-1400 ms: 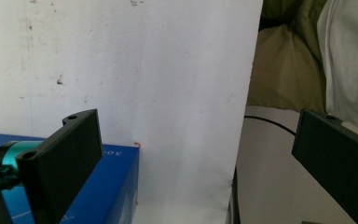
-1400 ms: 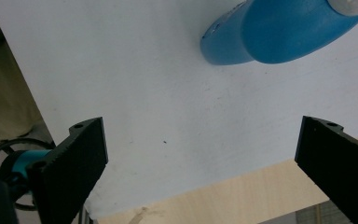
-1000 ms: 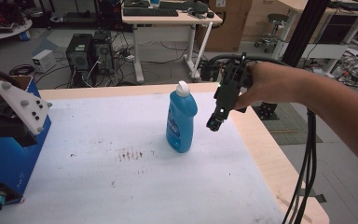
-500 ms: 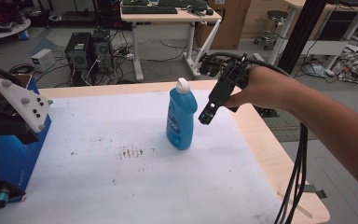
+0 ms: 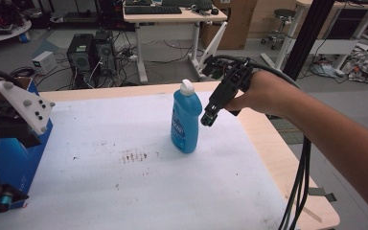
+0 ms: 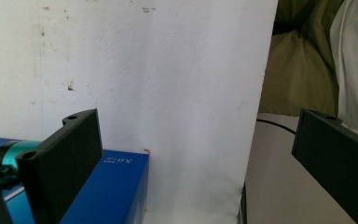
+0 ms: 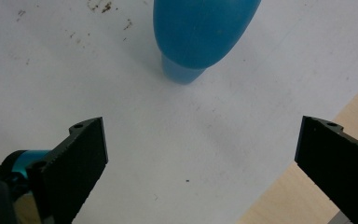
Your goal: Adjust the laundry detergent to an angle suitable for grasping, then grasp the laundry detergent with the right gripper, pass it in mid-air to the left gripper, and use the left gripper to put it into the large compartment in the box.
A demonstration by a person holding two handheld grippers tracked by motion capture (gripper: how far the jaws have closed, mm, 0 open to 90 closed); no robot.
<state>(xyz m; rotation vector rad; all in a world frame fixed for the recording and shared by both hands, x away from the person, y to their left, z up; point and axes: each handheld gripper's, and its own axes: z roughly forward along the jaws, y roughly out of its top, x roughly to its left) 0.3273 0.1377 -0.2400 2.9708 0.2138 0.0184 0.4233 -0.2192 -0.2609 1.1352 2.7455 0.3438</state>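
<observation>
Presently Catalogued: One Blue Bottle, Not Yet Held

Item: blue bottle (image 5: 186, 120) of liquid, white cap (image 5: 187, 87) fitted; stood upright on the white table cover (image 5: 124, 182), toward the far right part of it; seen from the right gripper view (image 7: 200, 32) as a rounded blue body ahead of the jaws, its base resting on the sheet.

Right gripper (image 5: 207, 119): held just beside the bottle on its right, tips pointed down and toward it; jaws spread wide, nothing between them; no contact with the bottle is seen.

Left gripper (image 5: 14, 120): kept at the near left edge of the table, above a blue box (image 5: 9, 163); jaws parted wide in the left gripper view, nothing taken; the box corner (image 6: 116, 186) is seen below them.

Handling, as judged: plastic wall, likely smooth and somewhat slippery; flexible under a squeeze rather than brittle; weight is judged moderate if the bottle is full, though the fill level cannot be told; the tall narrow form may be tipped by a sideways push.

Recommended hold: the body is best taken across its narrower faces, at or a little above the middle, where the walls are flatter; the tapering shoulder and cap are best avoided, since jaws could slide off there; a firm but not crushing squeeze is advised, lest the wall buckle.

Also noted: brown stains (image 5: 134, 155) on the cover, near the bottle's left.
</observation>
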